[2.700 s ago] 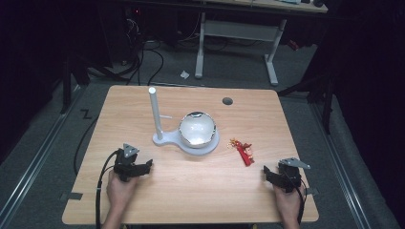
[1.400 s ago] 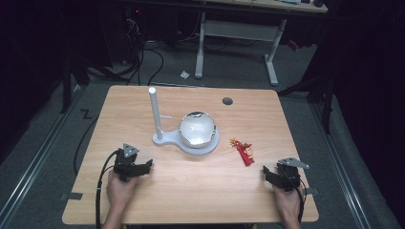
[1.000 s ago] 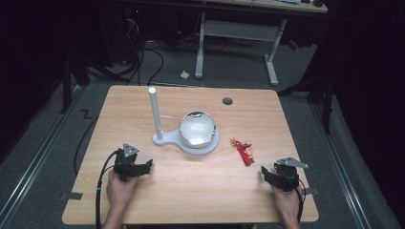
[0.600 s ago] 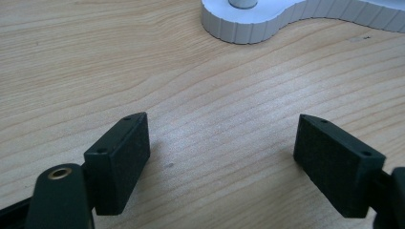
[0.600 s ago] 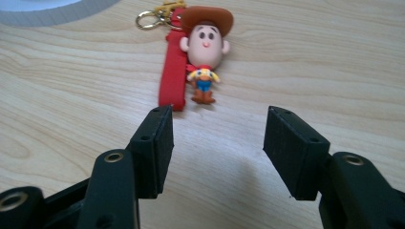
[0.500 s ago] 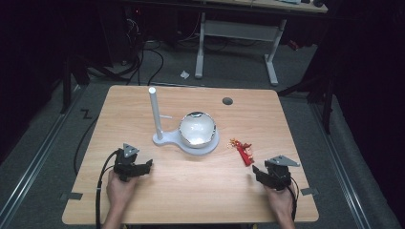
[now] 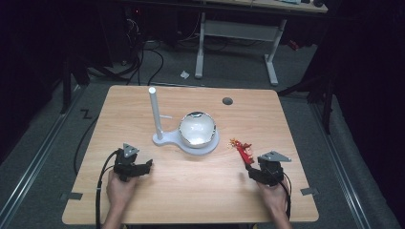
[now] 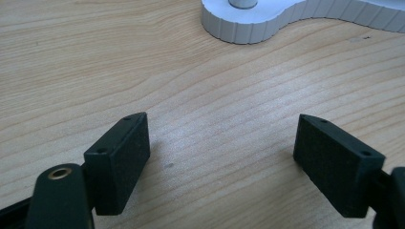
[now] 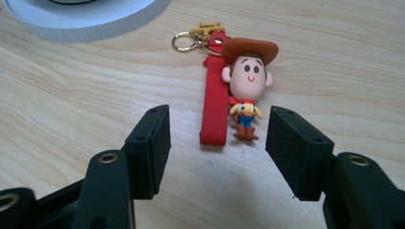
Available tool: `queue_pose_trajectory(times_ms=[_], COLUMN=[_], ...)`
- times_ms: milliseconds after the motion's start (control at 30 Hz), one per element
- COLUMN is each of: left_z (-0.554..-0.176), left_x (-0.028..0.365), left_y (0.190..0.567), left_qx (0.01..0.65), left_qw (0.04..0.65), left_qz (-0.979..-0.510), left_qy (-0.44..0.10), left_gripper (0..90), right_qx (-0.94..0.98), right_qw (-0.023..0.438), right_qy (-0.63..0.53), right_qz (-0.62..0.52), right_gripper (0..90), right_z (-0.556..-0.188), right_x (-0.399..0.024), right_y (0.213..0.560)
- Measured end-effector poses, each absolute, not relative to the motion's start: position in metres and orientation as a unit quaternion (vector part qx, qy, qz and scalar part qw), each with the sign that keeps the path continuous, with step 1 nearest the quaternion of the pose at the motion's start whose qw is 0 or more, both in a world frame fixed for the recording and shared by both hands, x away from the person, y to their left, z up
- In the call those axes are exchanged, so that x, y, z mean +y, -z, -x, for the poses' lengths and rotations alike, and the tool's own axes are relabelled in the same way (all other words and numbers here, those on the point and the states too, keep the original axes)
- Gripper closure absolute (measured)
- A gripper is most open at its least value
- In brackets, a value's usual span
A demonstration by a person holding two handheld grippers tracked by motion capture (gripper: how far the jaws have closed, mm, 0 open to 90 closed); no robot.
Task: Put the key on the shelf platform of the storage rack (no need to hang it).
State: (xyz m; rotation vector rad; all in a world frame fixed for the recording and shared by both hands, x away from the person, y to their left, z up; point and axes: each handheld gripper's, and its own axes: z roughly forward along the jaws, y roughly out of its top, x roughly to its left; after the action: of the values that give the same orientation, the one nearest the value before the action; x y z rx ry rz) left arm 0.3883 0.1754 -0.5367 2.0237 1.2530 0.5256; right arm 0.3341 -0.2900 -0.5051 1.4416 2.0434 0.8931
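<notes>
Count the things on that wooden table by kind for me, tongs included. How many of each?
White stand with upright post and dome: 1
Cowboy keychain with red strap: 1
Hand-held tongs: 2, left tongs and right tongs, both open
Total: 4

Lighting: counter [image 7: 191,191] evenly lit from overhead, surrounding room dark. Shadows soft and short. Mild glare on metal bowl [image 7: 197,128]. Both gripper views sharp, fingers [image 9: 152,148] slightly soft.

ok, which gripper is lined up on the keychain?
The right gripper: its open jaws flank the red-strapped cowboy keychain without touching it. The left gripper, also open, faces bare table.
</notes>
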Motion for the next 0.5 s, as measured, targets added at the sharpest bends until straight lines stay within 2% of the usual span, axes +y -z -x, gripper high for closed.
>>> queue_pose_trajectory(times_ms=[500], left_z=[-0.388], left_x=[0.175], left_y=[0.537], left_qx=[0.483], left_qw=[0.345], left_qz=[-0.779], left_qy=[-0.202], left_gripper=[20.4], right_qx=[0.750], right_qw=[0.236], right_qy=[-0.313], right_qz=[-0.533], right_gripper=[38.9], right_z=[-0.366], right_x=[-0.281], right_y=[0.506])
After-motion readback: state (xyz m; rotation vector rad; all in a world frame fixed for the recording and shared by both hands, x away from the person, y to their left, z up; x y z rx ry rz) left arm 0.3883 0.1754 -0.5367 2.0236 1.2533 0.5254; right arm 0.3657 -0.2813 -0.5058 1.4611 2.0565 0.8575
